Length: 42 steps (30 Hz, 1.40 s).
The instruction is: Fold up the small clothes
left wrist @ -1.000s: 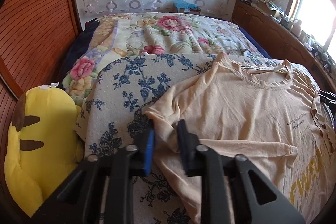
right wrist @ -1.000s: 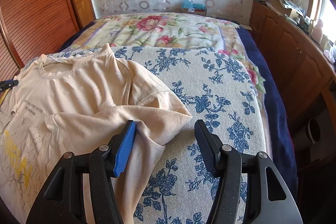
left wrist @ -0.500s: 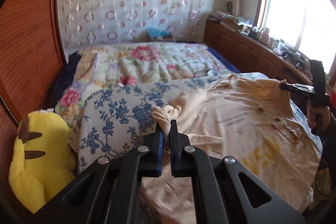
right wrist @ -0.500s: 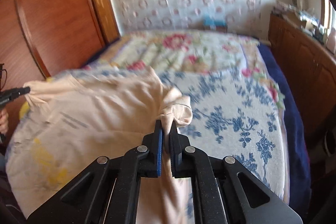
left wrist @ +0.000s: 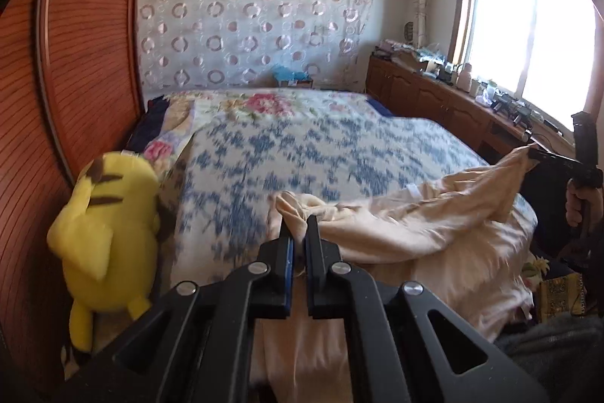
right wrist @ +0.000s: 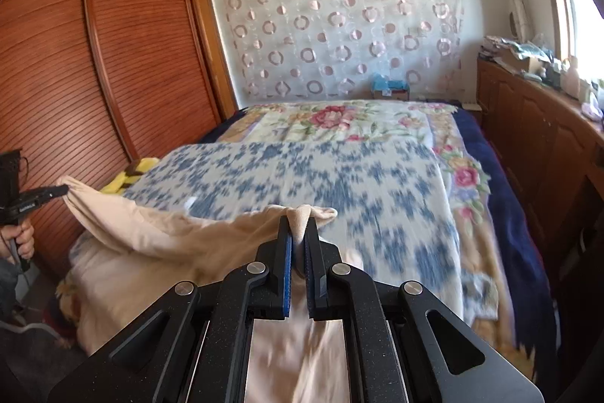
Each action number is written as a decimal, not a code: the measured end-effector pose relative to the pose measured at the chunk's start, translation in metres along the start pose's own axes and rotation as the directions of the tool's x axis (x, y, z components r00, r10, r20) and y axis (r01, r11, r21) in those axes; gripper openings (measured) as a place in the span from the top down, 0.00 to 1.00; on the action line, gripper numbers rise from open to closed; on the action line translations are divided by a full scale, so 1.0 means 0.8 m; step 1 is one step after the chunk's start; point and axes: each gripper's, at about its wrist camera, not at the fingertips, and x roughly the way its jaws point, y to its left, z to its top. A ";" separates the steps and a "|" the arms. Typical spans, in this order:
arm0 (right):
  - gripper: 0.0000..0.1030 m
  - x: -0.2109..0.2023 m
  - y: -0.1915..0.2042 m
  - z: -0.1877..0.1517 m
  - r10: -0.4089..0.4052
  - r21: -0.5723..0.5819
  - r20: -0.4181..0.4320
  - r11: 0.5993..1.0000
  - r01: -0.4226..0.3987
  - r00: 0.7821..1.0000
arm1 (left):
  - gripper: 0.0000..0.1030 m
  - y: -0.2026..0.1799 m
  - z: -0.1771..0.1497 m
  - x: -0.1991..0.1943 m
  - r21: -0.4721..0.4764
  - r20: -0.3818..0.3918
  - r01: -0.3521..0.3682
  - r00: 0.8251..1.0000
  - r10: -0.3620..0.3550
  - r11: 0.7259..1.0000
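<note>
A beige T-shirt [left wrist: 407, 233] hangs stretched between my two grippers above the near end of the bed. My left gripper [left wrist: 298, 227] is shut on a bunched sleeve of the shirt. My right gripper [right wrist: 298, 227] is shut on the other sleeve [right wrist: 309, 214]. The shirt [right wrist: 158, 233] sags between them and drapes toward me over the bed's near edge. In the left wrist view the right gripper [left wrist: 536, 155] shows at far right, held by a hand [left wrist: 575, 210]. In the right wrist view the left gripper [right wrist: 56, 191] shows at far left, cloth pinched at its tip.
A blue-flowered white cloth [left wrist: 321, 161] covers the bed, with a rose-patterned blanket [right wrist: 339, 123] beyond it. A yellow plush toy [left wrist: 105, 233] sits at the bed's left, against the wooden wardrobe [right wrist: 94, 82]. A wooden cabinet [right wrist: 536, 138] with clutter runs along the window side.
Both grippers closed on the shirt's sleeves and pulled it up and back toward me. The shirt, which lay flat on the blue-flowered cloth, now hangs between them off the near edge.
</note>
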 end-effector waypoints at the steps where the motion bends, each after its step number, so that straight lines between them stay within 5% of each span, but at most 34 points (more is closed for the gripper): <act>1: 0.97 -0.008 0.002 -0.006 -0.002 -0.002 -0.013 1.000 0.002 1.000 | 0.98 -0.001 -0.009 -0.005 0.002 -0.006 -0.010 1.000 0.010 1.000; 9: 0.97 -0.057 0.002 -0.066 -0.056 0.007 -0.132 0.998 0.058 0.990 | 0.98 0.005 -0.041 -0.019 -0.038 -0.063 -0.043 0.997 0.040 0.998; 15: 0.97 -0.028 -0.002 -0.097 -0.094 -0.005 -0.227 0.995 0.096 0.969 | 0.98 0.000 -0.061 -0.005 -0.030 -0.104 -0.065 0.993 0.062 0.997; 24: 0.96 -0.012 0.006 -0.105 -0.116 -0.051 -0.260 0.993 0.106 0.959 | 0.96 0.005 -0.066 0.008 -0.035 -0.140 -0.055 0.989 0.050 0.998; 27: 0.95 -0.013 0.003 -0.103 -0.116 -0.041 -0.249 0.993 0.109 0.962 | 0.85 0.001 -0.057 0.005 -0.013 -0.132 -0.071 0.989 0.069 0.997; 29: 0.92 -0.012 0.003 -0.100 -0.118 -0.037 -0.248 0.993 0.113 0.961 | 0.62 0.002 -0.051 0.002 -0.010 -0.117 -0.070 0.991 0.068 0.997; 32: 0.80 -0.013 0.005 -0.094 -0.133 -0.058 -0.245 0.991 0.122 0.960 | 0.46 0.005 -0.041 -0.001 -0.017 -0.093 -0.058 0.994 0.057 0.998; 36: 0.56 -0.018 0.004 -0.087 -0.122 -0.063 -0.252 0.992 0.109 0.960 | 0.44 0.009 -0.029 0.009 -0.009 -0.081 -0.090 0.993 0.089 0.996; 42: 0.52 -0.015 0.000 -0.077 -0.152 -0.088 -0.216 0.987 0.136 0.965 | 0.44 0.022 -0.008 0.046 -0.047 -0.084 -0.082 0.993 0.078 0.996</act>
